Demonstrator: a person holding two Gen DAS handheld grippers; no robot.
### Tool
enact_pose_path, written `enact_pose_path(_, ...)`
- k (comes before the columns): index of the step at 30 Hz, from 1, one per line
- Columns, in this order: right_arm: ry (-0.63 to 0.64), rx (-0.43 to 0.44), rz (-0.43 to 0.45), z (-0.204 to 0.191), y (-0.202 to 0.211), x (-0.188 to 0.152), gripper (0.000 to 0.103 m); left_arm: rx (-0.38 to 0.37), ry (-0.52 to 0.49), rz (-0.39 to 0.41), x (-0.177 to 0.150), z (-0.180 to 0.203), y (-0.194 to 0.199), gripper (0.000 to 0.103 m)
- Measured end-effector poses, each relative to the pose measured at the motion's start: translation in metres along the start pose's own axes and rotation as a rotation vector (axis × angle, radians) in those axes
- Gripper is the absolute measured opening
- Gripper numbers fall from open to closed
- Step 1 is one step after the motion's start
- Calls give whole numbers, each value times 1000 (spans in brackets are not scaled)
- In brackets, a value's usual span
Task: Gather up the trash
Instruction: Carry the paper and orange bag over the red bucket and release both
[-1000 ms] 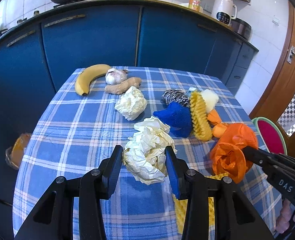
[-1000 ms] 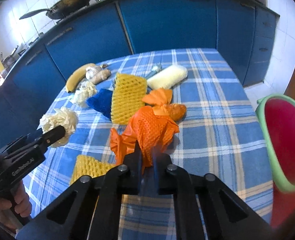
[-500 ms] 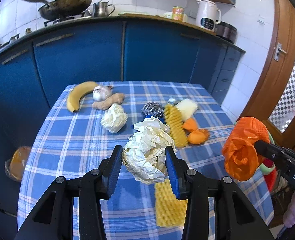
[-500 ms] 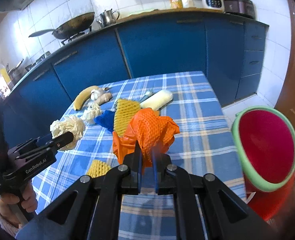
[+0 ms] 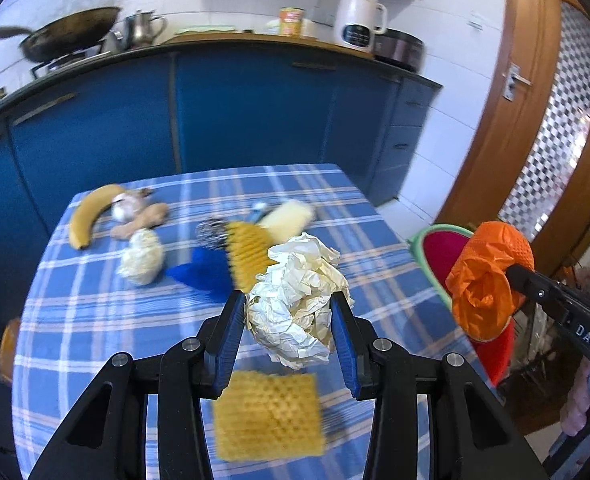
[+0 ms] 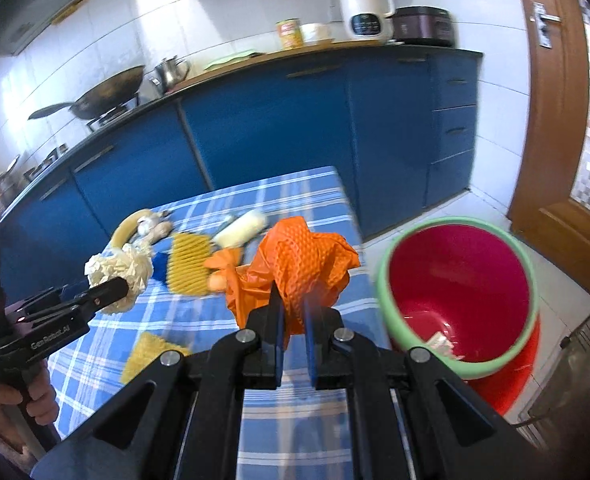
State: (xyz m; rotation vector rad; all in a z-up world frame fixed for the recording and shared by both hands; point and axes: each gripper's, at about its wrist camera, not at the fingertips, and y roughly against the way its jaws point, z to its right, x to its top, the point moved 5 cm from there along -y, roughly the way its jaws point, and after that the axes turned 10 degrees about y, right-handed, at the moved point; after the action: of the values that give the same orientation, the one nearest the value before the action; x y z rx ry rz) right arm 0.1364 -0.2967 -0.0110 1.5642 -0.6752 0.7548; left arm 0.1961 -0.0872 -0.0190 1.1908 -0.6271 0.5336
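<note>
Left gripper [image 5: 289, 320] clamped on crumpled paper [image 5: 297, 300]; right gripper [image 6: 295, 318] clamped on orange net [image 6: 303, 264], both held above checked table [image 5: 95, 320], beside red bin [image 6: 459, 292].

A banana [image 5: 91, 216], garlic [image 5: 122, 208] and ginger [image 5: 141, 220] lie together.

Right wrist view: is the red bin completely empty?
No. A few pale scraps lie at the bottom of the red bin, which stands on the floor beside the table.
</note>
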Motion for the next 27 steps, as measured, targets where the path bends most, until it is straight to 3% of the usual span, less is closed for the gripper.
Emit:
enact_pose_path(17,-154,-124,-27,113,3,-25,11,-144,-191,-74,-7,142,-53,44)
enact_pose_path(27,-236,-167,-88,167,-21,-49,13,-193,-247,-160,-27,194,-105,44)
